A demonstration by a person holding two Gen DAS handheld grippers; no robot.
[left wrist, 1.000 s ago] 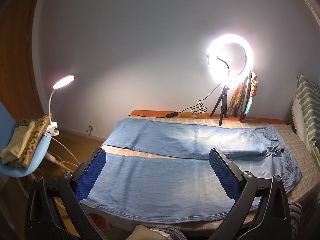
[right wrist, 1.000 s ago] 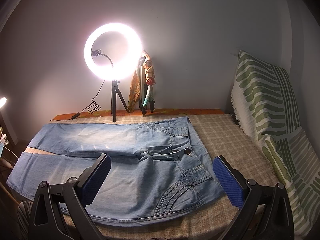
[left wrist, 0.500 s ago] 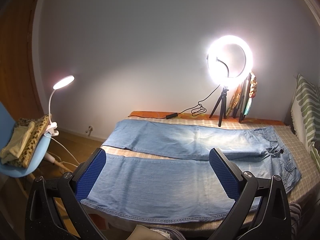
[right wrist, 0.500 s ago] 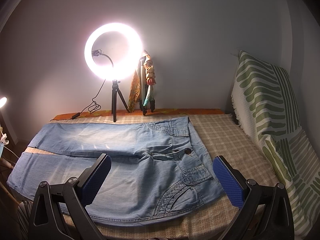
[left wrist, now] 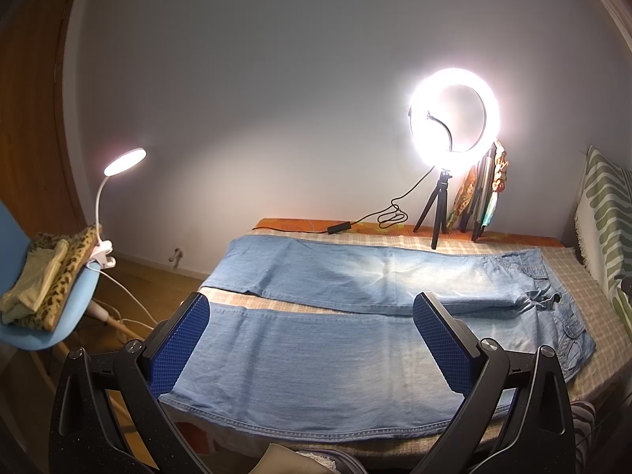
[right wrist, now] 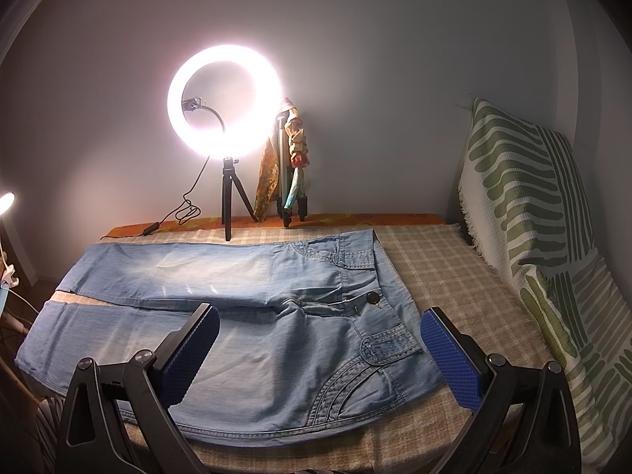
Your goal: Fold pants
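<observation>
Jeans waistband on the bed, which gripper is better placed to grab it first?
Right. The right gripper hovers open directly over the waistband, while the left gripper faces the near leg, away from it.

The pants (left wrist: 335,316) lie flat on the bed (left wrist: 572,276), both legs spread side by side. The left claw (left wrist: 312,339) hangs above the near leg, jaws wide apart, gripping nothing. Behind the pants glows a ring light (left wrist: 454,116); beyond the hems stands a blue chair (left wrist: 59,316).
</observation>
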